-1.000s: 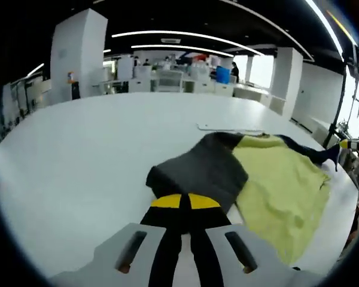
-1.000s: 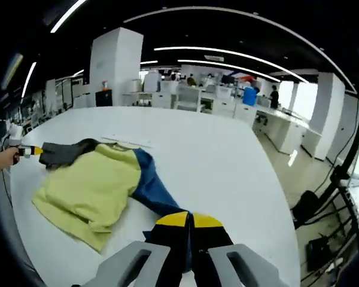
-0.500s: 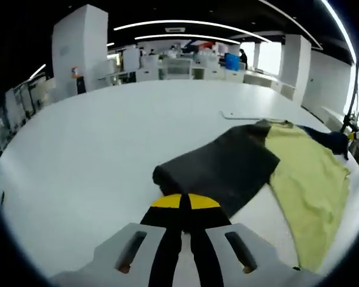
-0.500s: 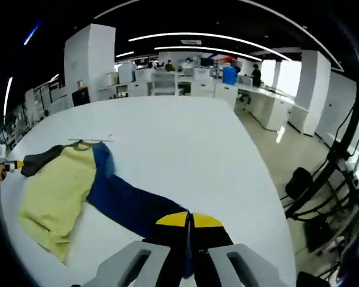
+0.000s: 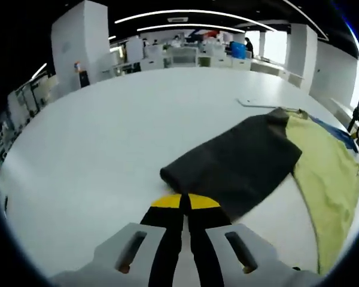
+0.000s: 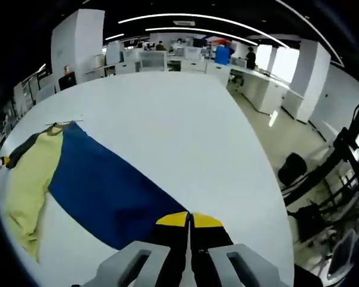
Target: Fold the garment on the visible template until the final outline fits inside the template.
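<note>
While I hold both sleeves out to the sides, the shirt [image 5: 323,173] lies stretched flat across the white bench [image 5: 96,149]. My left tool [image 5: 186,202] has its jaws pressed together on the cuff end of the dark grey sleeve [image 5: 239,164], which runs from the yellow-tipped jaws up to the yellow-green body of the shirt at the right of the left gripper view. My right tool [image 6: 189,219] is likewise closed, pinching the end of the blue sleeve [image 6: 105,191], which spreads wide from the jaws toward the yellow-green body at the left of the right gripper view. Near the collar, a thin pale strip [image 5: 260,104] lies on the bench just beyond the shirt. Behind the bench stand a white pillar [image 5: 78,48] and office desks [image 5: 185,57].
</note>
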